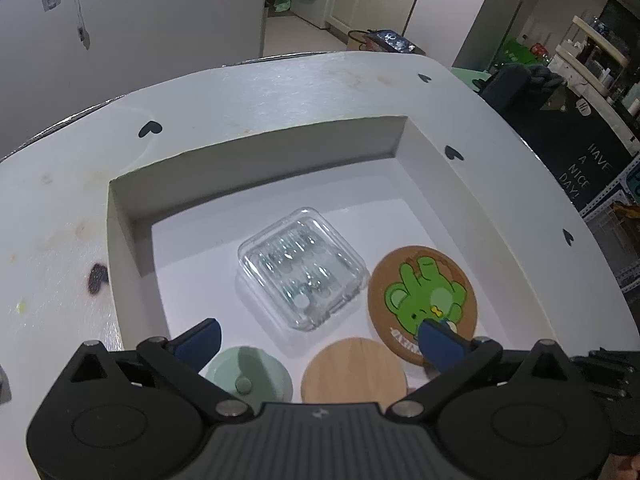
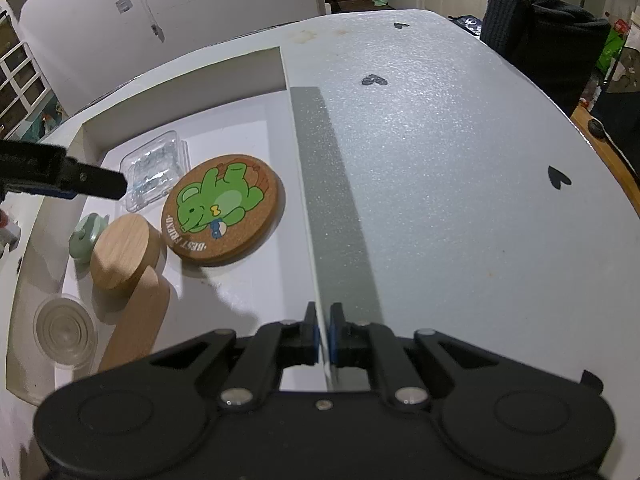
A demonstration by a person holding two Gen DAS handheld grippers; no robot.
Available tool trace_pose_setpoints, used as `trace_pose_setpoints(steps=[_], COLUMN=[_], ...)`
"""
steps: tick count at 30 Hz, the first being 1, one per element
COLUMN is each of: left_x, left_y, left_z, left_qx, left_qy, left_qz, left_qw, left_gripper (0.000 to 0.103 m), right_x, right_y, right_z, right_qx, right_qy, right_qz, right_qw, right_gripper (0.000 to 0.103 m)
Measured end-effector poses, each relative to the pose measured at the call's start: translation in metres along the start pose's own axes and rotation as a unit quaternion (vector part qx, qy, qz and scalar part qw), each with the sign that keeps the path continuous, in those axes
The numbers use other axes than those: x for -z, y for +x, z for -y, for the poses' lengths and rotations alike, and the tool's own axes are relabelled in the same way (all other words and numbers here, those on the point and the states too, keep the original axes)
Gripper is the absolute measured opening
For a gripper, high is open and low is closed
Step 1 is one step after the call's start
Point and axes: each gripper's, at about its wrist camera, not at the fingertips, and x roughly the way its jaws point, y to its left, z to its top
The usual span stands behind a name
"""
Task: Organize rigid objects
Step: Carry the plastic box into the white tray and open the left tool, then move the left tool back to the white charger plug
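A shallow white box (image 1: 256,140) sits on the white table. Inside it lie a clear plastic case (image 1: 300,268), a cork coaster with a green bear (image 1: 424,292), a round wooden lid (image 1: 354,372) and a mint green piece (image 1: 244,372). My left gripper (image 1: 320,328) hovers open over these, touching none of them. Its dark finger (image 2: 96,184) reaches in from the left in the right wrist view. My right gripper (image 2: 323,312) is shut on the box's thin right wall (image 2: 304,184). The coaster (image 2: 224,216) lies flat near that wall.
A wooden cylinder (image 2: 140,320) and a clear round dish (image 2: 64,332) lie in the box's near left corner. The table (image 2: 460,168) bears small black heart marks. A dark chair back (image 2: 540,32) stands beyond the table's far right edge.
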Motion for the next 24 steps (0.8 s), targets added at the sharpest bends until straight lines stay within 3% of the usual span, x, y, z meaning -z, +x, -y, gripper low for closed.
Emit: trace_pose_setpoints(steps=[14,24], left_x=[0.047,0.090], left_y=[-0.052,-0.087], left_z=[0.006,-0.021], left_qx=[0.041,0.004], left_qy=[0.003,-0.021], left_qz=[0.043,0.079], left_qw=[0.9983,0.9966], left_gripper=[0.103,0.103], right_x=[0.001,0.002], right_y=[-0.001,-0.001], right_z=[-0.001,-0.001], right_qx=[0.000,-0.002], right_qy=[-0.006,-0.008], right_qz=[0.002,0.004], right_qw=[1.000,1.000], right_gripper=[0.005,0.005])
